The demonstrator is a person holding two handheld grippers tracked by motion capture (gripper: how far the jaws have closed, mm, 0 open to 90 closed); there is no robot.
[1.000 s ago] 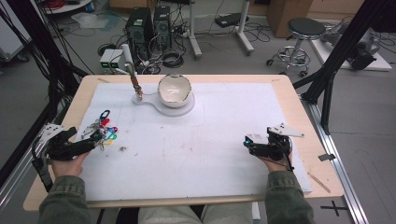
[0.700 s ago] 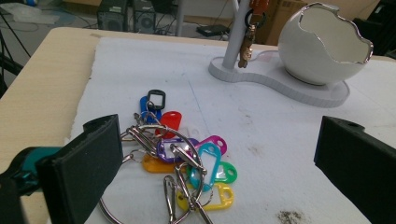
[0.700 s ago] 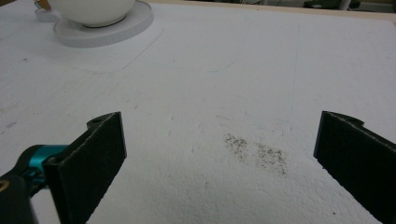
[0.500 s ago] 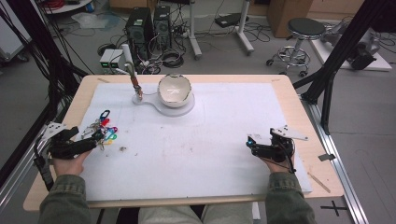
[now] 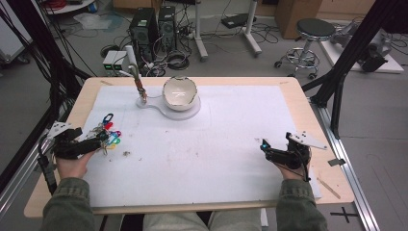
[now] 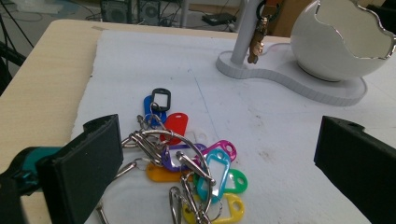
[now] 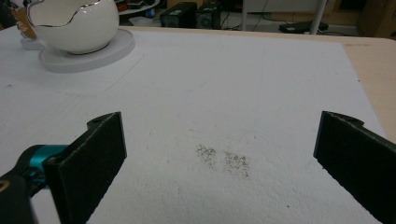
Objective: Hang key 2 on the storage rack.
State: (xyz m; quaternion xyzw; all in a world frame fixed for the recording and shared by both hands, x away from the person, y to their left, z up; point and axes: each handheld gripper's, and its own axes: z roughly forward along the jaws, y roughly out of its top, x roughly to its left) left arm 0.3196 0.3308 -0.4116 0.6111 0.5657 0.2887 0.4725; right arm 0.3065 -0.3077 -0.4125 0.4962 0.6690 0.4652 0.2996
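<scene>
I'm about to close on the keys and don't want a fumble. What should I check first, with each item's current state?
1. Left hand-held gripper open wide: ok.
2. Bunch of keys with coloured plastic tags on a metal ring between its jaws: ok, nearer the left jaw.
3. Keys touched or gripped: not ok, jaws apart from them.
4. Right hand-held gripper open, holding nothing: ok.
5. White egg-shaped bowl on white stand, far from the keys: ok.

In the left gripper view, the bunch of keys runs off the bottom edge and partly behind the left jaw. The stand's post and the egg-shaped bowl are cropped at the top. In the high view the key tags blur together.
</scene>
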